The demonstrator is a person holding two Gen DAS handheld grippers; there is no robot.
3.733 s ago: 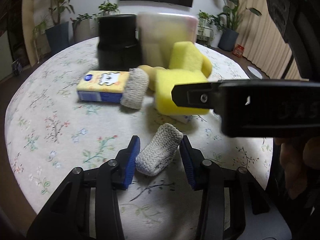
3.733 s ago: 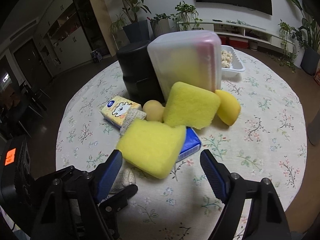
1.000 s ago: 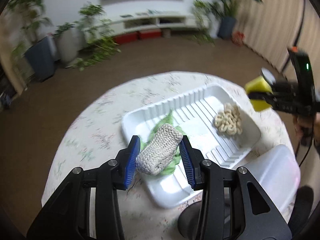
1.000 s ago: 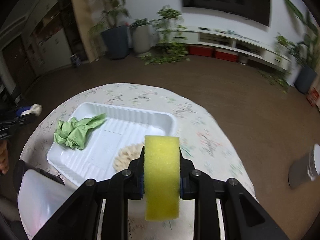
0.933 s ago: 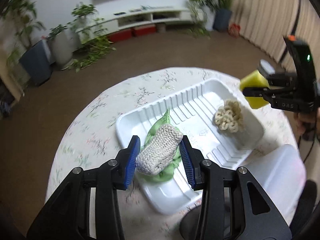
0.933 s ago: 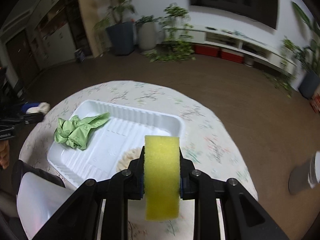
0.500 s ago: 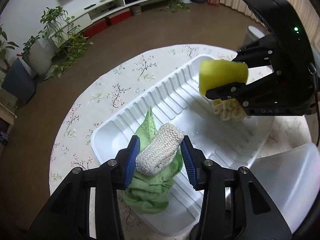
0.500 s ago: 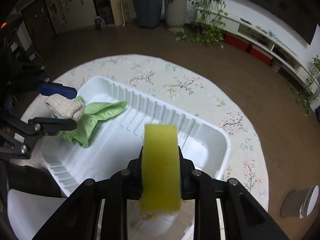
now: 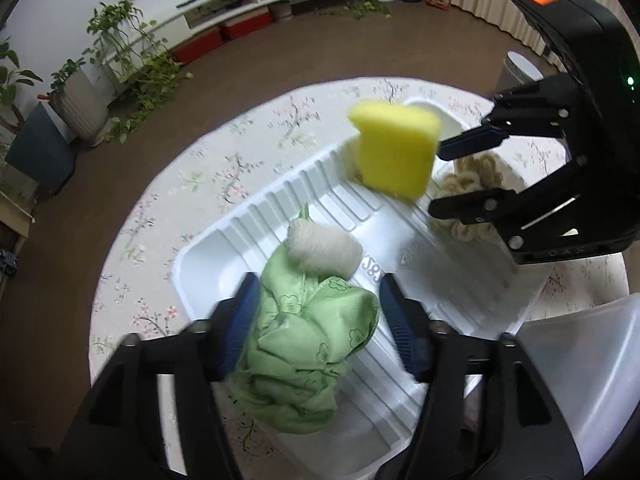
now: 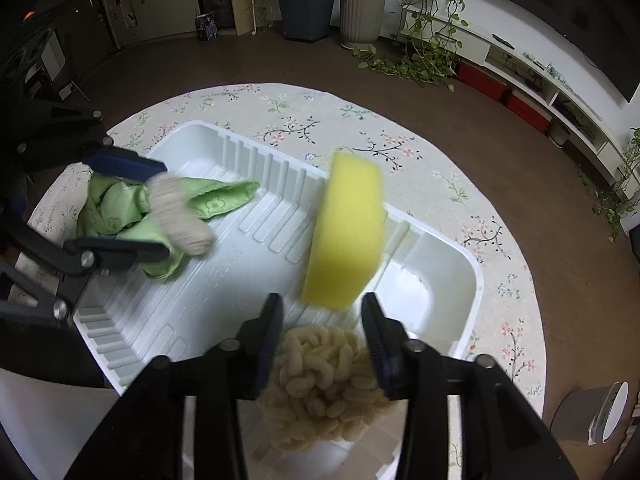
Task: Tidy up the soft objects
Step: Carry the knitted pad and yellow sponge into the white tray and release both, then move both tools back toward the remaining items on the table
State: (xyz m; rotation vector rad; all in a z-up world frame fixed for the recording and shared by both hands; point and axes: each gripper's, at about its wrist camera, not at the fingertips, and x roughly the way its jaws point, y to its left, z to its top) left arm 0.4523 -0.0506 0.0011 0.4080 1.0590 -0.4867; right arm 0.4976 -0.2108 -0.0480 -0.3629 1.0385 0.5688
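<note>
White tray point(image 10: 472, 280) on floral table point(image 10: 452, 184)

A white ribbed plastic tray point(image 10: 448, 280) is set on the round floral-clothed worktop point(image 10: 460, 184). Within it, a crumpled green cloth point(image 9: 304, 344) is found left, a cream knotted yarn bundle point(image 10: 320, 384) right.

Both grippers now hang over the white ribbed plastic tray point(image 9: 208, 248), having left the cluttered side of the worktop where they picked up their loads. The left gripper point(image 9: 320, 320) has just been opening: the off-white knitted roll point(image 9: 324, 249), clamped between its blue pads half a second ago, now lies blurred past the fingertips, on the upper edge of the crumpled green cloth point(image 9: 304, 344) in mid-frame. The right gripper point(image 10: 322, 322) has just been opening too; the yellow rectangular sponge point(image 10: 348, 232), pinched upright before, sits tilted and blurred beyond the pads, above the tray floor near the cream looped scrubber point(image 10: 320, 376).
</note>
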